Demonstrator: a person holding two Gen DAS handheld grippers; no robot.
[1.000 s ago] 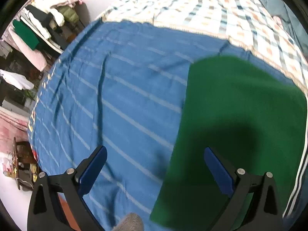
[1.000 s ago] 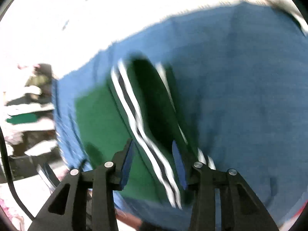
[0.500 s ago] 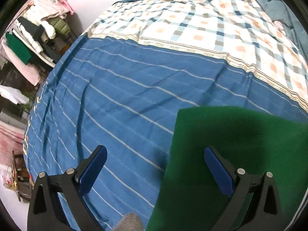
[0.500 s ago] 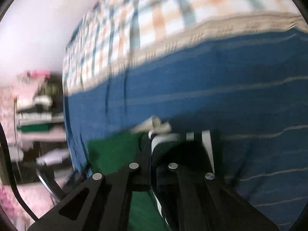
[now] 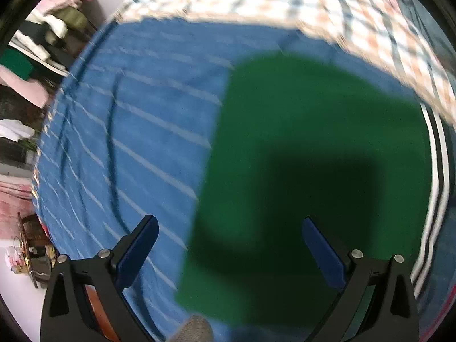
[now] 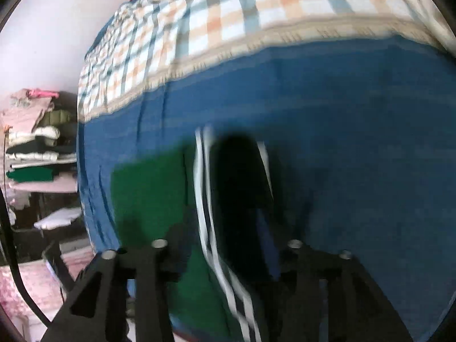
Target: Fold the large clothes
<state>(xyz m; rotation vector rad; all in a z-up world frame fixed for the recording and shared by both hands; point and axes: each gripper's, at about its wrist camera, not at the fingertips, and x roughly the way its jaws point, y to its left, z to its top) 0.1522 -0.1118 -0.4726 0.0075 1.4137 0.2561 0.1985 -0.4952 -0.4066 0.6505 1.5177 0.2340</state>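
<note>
A green garment [image 5: 299,148] with white and black side stripes [image 5: 437,171] lies flat on the blue striped bedsheet [image 5: 136,131]. My left gripper [image 5: 228,245] is open and empty, hovering over the garment's left edge. In the right wrist view the same garment [image 6: 148,196] shows with its striped edge [image 6: 203,199] running between the fingers of my right gripper [image 6: 225,245]. The jaws stand apart around a dark fold of the striped edge; the view is blurred and I cannot tell if the pads touch the cloth.
A checked blanket [image 5: 327,2] covers the far part of the bed. Shelves with stacked folded clothes [image 6: 37,148] stand left of the bed. A small cluttered stand [image 5: 31,245] sits by the bed's near left corner.
My right gripper was shut on the striped edge half a second ago and its jaws have now spread apart. The left gripper stayed open and moved back over the garment.
</note>
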